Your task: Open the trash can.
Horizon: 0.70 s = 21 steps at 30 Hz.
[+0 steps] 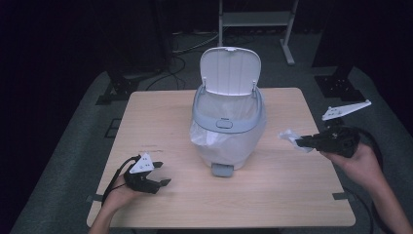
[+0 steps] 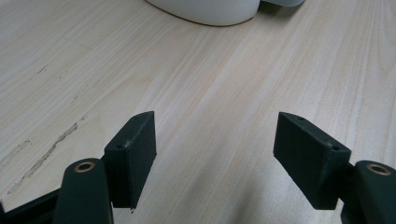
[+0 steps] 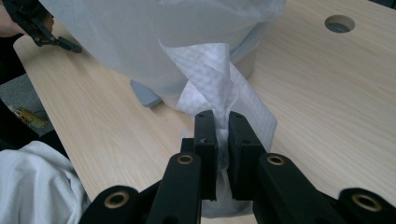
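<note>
We see a pale wooden table (image 1: 160, 117) under everything here. On its middle stands a grey-white pedal bin (image 1: 228, 127) with its lid (image 1: 231, 70) swung up and back, so the mouth is open toward us. A thin plastic liner (image 1: 207, 137) is folded out over the rim and hangs loose down the front. At the foot of the bin a small grey pedal (image 1: 222, 170) sticks out onto the table.

To the right of the bin, near the table's right edge, our right gripper (image 1: 304, 142) is held above the tabletop, its tips pointing left toward the bin. Its jaws are pressed nearly together on a crumpled white paper tissue (image 1: 292, 138); in the right gripper view the tissue (image 3: 219, 88) stands up out of the closed pads (image 3: 206, 140) and also hangs below them, with the liner and the pedal just behind it. The tissue is apart from the bin and off the table surface.

Our left gripper (image 1: 158, 178) rests low at the front left of the table, well apart from the bin. In the left gripper view its jaws are spread wide with bare wood between them, and nothing is held.
</note>
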### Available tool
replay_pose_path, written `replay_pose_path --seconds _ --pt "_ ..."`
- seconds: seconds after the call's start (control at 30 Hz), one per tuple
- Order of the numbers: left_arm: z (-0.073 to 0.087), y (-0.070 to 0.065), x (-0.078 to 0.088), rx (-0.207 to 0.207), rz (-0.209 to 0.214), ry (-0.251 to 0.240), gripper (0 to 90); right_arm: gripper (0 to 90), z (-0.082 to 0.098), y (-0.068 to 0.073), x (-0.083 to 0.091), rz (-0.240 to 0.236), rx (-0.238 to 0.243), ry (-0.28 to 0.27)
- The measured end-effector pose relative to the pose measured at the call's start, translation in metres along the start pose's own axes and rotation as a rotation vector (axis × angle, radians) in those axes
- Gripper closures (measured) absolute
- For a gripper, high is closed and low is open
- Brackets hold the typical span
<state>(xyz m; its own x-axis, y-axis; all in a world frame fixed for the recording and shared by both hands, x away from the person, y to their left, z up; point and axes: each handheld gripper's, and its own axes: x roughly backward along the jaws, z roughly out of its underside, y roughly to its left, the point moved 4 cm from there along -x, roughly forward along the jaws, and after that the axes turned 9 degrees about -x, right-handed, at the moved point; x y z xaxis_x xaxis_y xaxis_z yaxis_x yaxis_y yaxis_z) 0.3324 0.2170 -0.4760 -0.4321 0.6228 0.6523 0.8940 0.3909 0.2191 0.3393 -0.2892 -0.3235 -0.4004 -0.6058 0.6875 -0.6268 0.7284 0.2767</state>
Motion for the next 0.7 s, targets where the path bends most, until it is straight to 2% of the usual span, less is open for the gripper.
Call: replay_pose_path --seconds 0.17,0.7 --pt "0.0 0.0 0.0 -0.007 0.001 0.01 28.2 83.1 -0.007 0.003 0.006 0.002 0.013 -0.001" --pt "0.0 0.001 -0.001 -0.002 -0.012 0.0 27.6 83.1 -0.031 0.017 0.025 0.008 0.057 -0.002"
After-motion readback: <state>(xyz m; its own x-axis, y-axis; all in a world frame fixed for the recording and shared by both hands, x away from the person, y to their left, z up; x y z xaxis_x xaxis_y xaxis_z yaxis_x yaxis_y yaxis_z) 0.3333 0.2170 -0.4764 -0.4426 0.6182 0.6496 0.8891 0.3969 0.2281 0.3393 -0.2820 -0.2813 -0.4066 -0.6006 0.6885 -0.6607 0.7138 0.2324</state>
